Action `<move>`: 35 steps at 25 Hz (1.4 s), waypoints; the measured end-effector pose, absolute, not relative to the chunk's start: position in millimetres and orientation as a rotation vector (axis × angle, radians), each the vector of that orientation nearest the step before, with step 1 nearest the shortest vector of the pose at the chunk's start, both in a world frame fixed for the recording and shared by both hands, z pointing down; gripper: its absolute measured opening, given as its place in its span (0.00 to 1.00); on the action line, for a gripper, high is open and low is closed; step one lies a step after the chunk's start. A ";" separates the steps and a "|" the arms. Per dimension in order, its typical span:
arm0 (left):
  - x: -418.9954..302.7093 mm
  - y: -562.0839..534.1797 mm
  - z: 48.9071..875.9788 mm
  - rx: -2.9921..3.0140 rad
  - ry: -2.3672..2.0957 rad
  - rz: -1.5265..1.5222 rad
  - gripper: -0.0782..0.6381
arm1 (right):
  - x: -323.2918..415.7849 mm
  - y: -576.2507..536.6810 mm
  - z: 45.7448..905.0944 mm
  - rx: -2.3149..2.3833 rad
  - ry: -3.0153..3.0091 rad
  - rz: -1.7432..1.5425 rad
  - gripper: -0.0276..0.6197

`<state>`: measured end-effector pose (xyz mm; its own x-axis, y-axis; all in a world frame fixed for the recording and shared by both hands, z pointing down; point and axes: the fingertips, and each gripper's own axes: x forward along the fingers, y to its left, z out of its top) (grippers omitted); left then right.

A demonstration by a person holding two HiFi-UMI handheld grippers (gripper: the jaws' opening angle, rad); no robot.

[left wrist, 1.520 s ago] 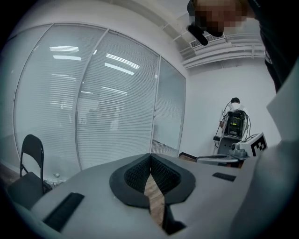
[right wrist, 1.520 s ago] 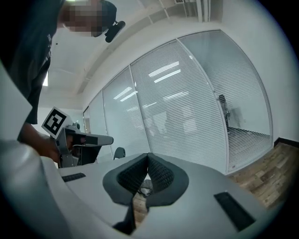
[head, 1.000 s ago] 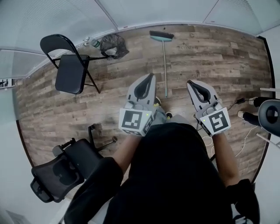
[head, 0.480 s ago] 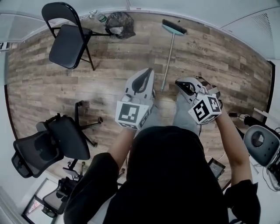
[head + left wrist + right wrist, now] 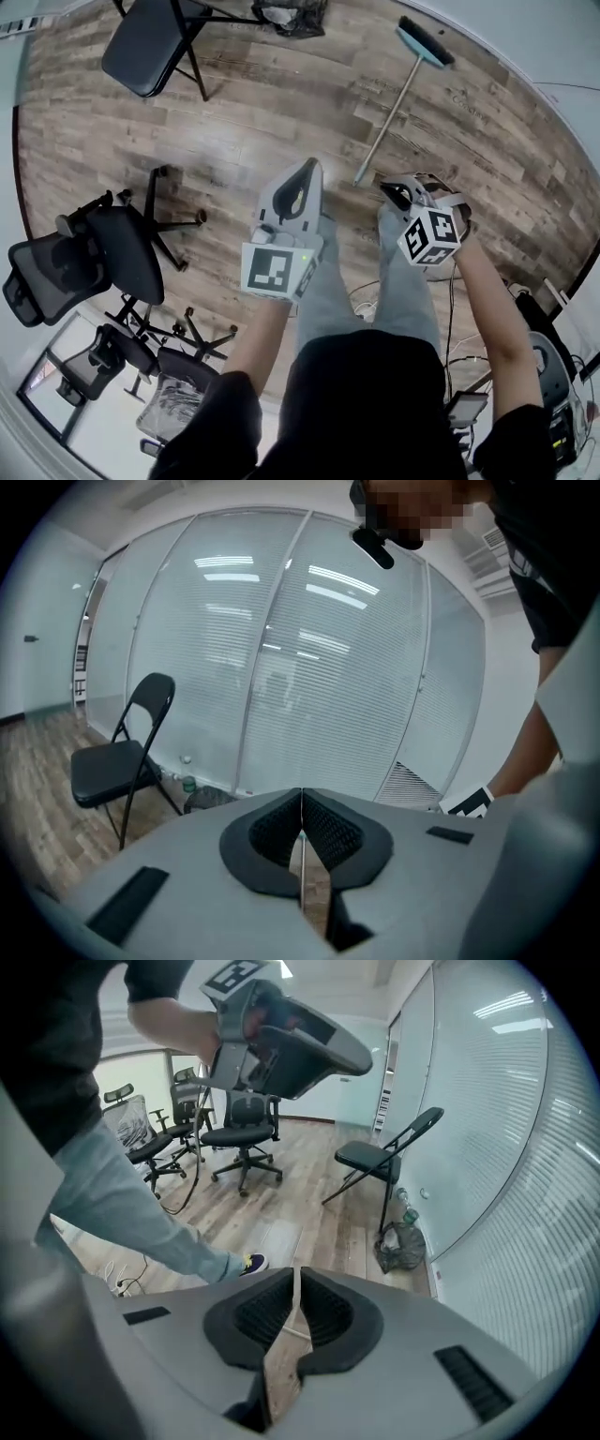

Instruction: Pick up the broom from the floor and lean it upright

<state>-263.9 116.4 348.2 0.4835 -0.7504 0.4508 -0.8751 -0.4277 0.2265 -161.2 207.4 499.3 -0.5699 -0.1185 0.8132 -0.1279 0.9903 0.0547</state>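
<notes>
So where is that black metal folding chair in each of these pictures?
Head view: black folding chair, top left.
Left gripper view: chair at left, before the glass wall.
Right gripper view: chair right of centre.
Shared landmark: the dark bag beside it.

The broom (image 5: 392,112) lies on the floor (image 5: 262,122) ahead of the person (image 5: 375,403), head toward the glass wall (image 5: 281,667), handle end near their feet. Left of it, along that wall, sit a bag (image 5: 292,14), then a folding chair (image 5: 150,42). An office chair (image 5: 103,258) stands on the person's left, another (image 5: 112,356) behind it. Cables (image 5: 361,305) lie between the legs.
</notes>
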 end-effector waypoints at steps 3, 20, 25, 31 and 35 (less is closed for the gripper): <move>-271.9 124.8 418.9 2.217 -1.356 0.402 0.14 | -157.0 205.6 563.5 0.120 -2.127 0.022 0.11; -299.3 160.3 734.7 2.005 -1.399 0.395 0.14 | -168.3 261.2 923.1 -0.247 -1.948 -0.127 0.28; -303.2 157.1 790.1 1.985 -1.369 0.394 0.14 | -161.2 271.8 1001.1 -0.262 -1.896 -0.120 0.30; -319.7 146.6 812.6 1.952 -1.330 0.393 0.14 | -164.3 299.0 1082.2 -0.444 -1.800 -0.288 0.30; -336.7 136.2 812.8 2.010 -1.398 0.493 0.14 | -164.7 298.9 1123.3 -0.514 -1.725 -0.420 0.30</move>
<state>-336.7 136.2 812.8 0.3656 -0.6923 0.6222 -0.9294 -0.2354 0.2841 -164.7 298.9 1123.3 -0.1756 0.1125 0.9780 0.5493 0.8356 0.0025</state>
